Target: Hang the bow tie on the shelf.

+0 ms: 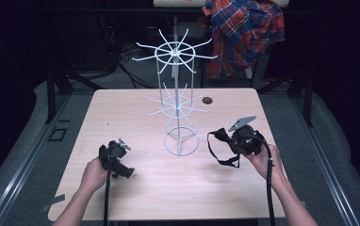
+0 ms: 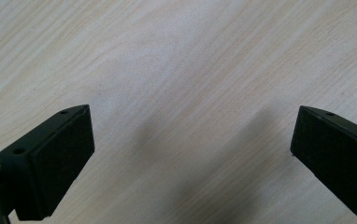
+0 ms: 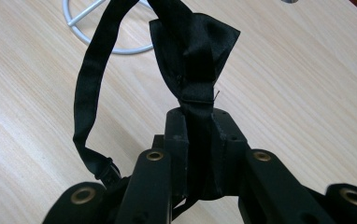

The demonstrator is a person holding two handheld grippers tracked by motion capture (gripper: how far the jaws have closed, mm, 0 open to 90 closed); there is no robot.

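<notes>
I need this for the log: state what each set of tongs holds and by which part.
The right tongs are shut on the black bow tie, pinching it at the centre knot; its strap hangs loose. The left tongs are open, holding nothing.

The table point(image 1: 135, 188) is pale wood with a faint grain. The wire rack point(image 1: 178, 94) on it is white. The bow tie point(image 3: 193, 56) is plain black, as are both grippers' jaws. Behind hangs a shirt point(image 1: 244, 33) in red, blue and white plaid.
</notes>
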